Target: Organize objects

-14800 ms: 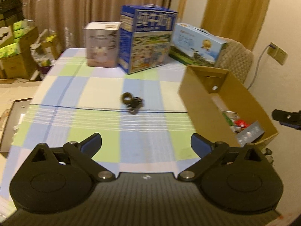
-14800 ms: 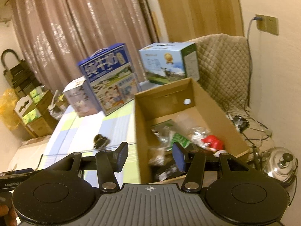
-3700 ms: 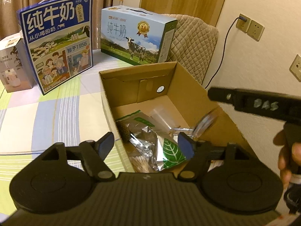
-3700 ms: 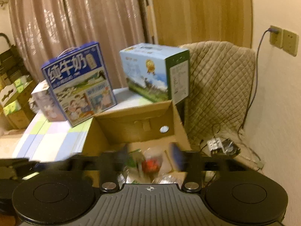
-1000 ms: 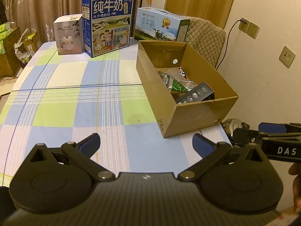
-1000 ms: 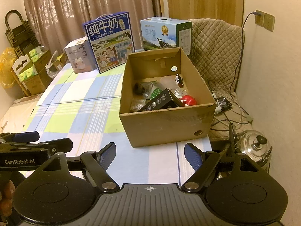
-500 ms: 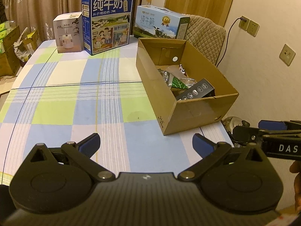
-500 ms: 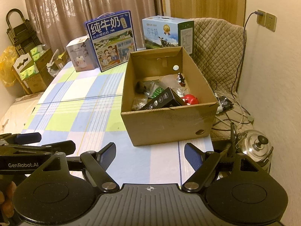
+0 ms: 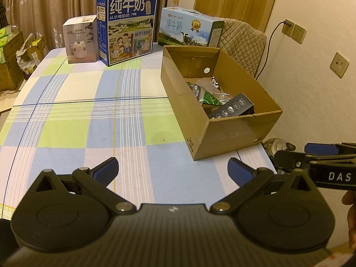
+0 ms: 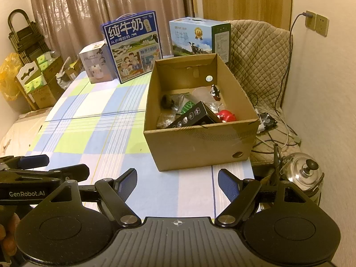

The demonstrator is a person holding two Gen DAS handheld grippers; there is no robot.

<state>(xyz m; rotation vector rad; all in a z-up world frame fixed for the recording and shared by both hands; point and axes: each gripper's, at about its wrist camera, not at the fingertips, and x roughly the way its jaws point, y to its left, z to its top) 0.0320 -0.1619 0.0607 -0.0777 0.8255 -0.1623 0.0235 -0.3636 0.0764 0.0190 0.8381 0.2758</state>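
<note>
A: Closest in, what are the tools doing?

B: The left gripper (image 9: 172, 169) hangs over the near edge of the checked blue, green and white tablecloth (image 9: 73, 115), its blue-padded fingers (image 9: 105, 170) spread wide with nothing between them. The right gripper (image 10: 176, 182) is the same: fingers wide apart, empty, above the cloth's near right corner. Each one shows in the other's view, the right at 3 o'clock from the left camera, the left at 9 o'clock from the right camera.

A: And beyond them?

B: At about 1 o'clock from the left gripper, and 12 o'clock from the right, sits the open brown cardboard box (image 10: 200, 146), resting on the cloth by its right edge.

A: Where are the objects?

B: Inside the box. A long black carton with small white icons (image 10: 193, 116) leans against the near wall; a red rounded toy (image 10: 227, 116) lies at its right, a green leaf-printed packet (image 9: 210, 98) and silver foil bags (image 9: 195, 89) behind it, and a small black-and-white figure (image 10: 215, 92) stands toward the far wall.

A: Farther back?

B: Along the table's far edge, from 11 to 1 o'clock: a white humidifier box (image 9: 80, 42), a tall blue milk carton case (image 9: 128, 27), and a pale blue milk case with a cow (image 9: 189, 31). Curtains hang behind.
</note>
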